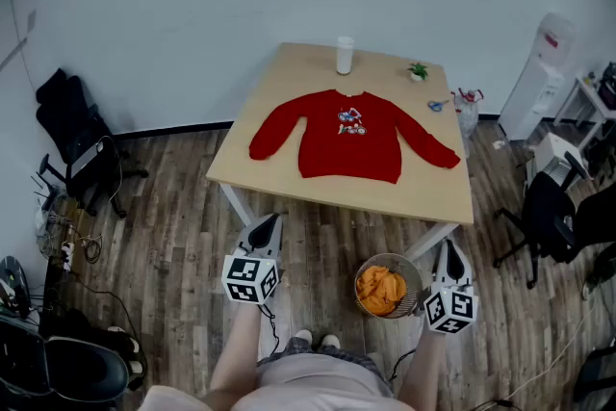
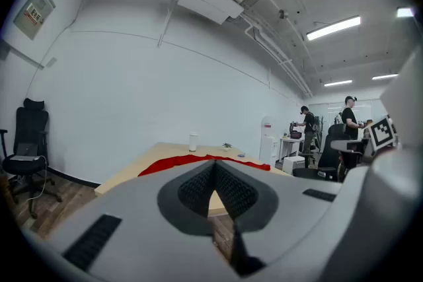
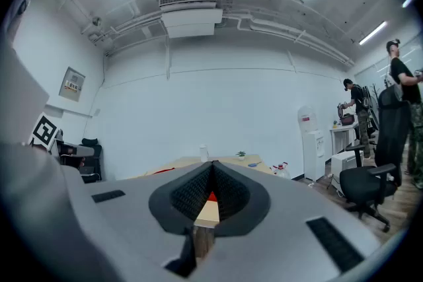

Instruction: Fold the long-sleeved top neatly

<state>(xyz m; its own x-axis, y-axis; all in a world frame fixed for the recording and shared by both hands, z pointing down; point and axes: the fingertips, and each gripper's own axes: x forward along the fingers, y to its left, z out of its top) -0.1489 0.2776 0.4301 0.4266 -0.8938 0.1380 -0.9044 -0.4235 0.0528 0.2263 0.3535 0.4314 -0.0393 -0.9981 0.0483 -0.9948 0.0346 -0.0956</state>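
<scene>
I hold both grippers in front of the table point(image 1: 289, 77), not yet over it; the long-sleeved top point(image 1: 349, 138) lies ahead of them on the table, flat and spread open, well apart from both. Its long axis, from cuff to cuff, runs across my line of reach, from the left gripper's side to the right gripper's side; the hem is the edge turned toward the grippers and the collar is on the far side, near a white cup point(image 1: 344, 55). The left gripper point(image 1: 267, 222) has its jaws pressed together with nothing between them; the right gripper point(image 1: 449, 251) is the same, closed and empty; both point about level toward the table. Each gripper stands roughly in line with the sleeve end of its own side, so I judge that neither arm must cross over; the left gripper seems a little nearer to its cuff than the right one is to its cuff, but the difference is small. No fold is made yet, as far as I see. For the coming move I think both must go forward over the near edge and open first, because closed jaws cannot take the cloth; a basket point(image 1: 416, 276) with something orange stands low beside the right gripper, clear of the way forward.
</scene>
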